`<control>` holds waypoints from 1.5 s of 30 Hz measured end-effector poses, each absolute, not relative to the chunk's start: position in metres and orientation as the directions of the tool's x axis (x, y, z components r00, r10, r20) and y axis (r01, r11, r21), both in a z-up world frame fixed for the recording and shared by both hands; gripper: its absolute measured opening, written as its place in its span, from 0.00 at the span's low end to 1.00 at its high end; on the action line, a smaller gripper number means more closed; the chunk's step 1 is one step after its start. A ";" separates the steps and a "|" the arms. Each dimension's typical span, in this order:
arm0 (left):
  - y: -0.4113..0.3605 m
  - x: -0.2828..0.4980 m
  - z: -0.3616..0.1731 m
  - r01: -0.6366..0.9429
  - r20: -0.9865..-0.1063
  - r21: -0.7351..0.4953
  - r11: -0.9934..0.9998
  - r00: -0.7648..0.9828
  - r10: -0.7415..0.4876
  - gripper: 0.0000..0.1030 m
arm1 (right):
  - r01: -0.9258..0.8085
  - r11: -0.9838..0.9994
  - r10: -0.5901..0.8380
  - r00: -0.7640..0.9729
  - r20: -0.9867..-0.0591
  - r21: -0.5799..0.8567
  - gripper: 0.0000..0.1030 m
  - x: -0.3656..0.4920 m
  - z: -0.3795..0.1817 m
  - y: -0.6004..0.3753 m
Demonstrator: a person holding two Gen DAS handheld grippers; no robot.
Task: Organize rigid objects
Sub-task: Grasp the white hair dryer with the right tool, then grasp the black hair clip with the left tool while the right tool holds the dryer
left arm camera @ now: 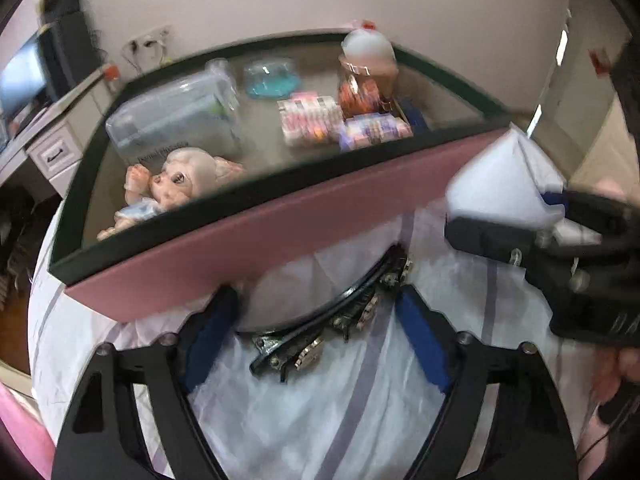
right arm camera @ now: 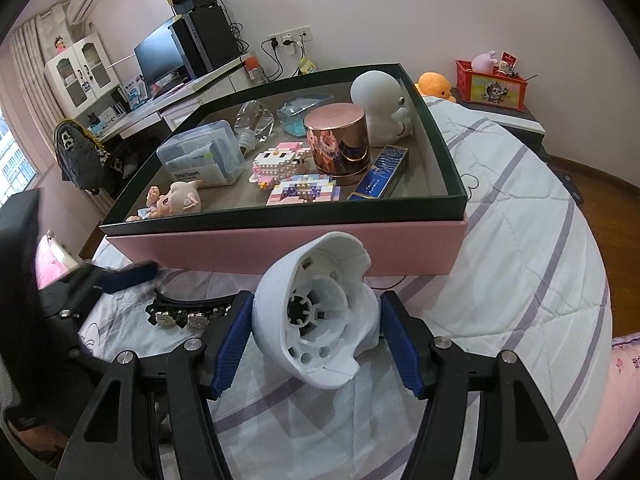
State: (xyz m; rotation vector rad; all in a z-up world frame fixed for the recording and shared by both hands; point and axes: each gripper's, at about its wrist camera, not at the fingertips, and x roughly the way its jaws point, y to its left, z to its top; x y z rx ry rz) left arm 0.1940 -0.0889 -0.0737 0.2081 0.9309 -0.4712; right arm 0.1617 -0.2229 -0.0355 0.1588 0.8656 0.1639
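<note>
Bedspread [left arm camera: 304, 420] fills the bottom of the left wrist view, white with lilac stripes, and the left gripper [left arm camera: 316, 344] hangs over it with jaws spread wide, nothing between the blue pads [left arm camera: 210, 332]. A black headband [left arm camera: 332, 316] with jeweled bits lies right between the fingertips, apart from both pads. Just past it runs the pink front wall of the tray [left arm camera: 264, 236], with its dark rim tilted across the frame. Inside: a doll [left arm camera: 176, 184] against the near edge, a clear plastic box [left arm camera: 176, 120] behind it, bead-block figures [left arm camera: 312, 120] mid-floor. At the right edge the other gripper holds a white plastic piece [left arm camera: 500, 184] near the tray's front corner.

Right wrist view is sharper. The right gripper [right arm camera: 316, 340] is clamped on that white plastic shell [right arm camera: 316, 316], hollow ribbed side facing the camera, both pads pressing its flanks. It sits just short of the pink front wall [right arm camera: 420, 248], above the bedspread [right arm camera: 520, 260]. The headband [right arm camera: 188, 308] is off to the left, beside the left gripper's tip [right arm camera: 120, 276]. In the tray, a rose-gold canister [right arm camera: 336, 140], a white figurine [right arm camera: 380, 100] at the back, and a blue box [right arm camera: 384, 172] along the right wall. Bare tray floor shows in the front right corner.
</note>
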 end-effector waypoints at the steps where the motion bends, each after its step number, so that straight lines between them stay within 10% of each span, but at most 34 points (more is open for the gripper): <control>1: -0.088 0.193 -0.073 0.476 -0.809 -0.032 0.879 0.504 -0.303 0.74 | -0.078 0.975 0.208 0.637 -0.742 0.206 0.63 0.162 -0.035 -0.223; 35: -0.035 0.150 -0.031 0.397 -0.730 -0.146 0.906 0.575 -0.370 0.72 | -0.097 0.984 0.178 0.603 -0.778 0.150 0.61 0.160 -0.048 -0.202; 45: -0.035 0.150 -0.027 0.395 -0.725 -0.140 0.908 0.584 -0.366 0.72 | -0.121 0.973 0.230 0.634 -0.738 0.199 0.46 0.153 -0.030 -0.210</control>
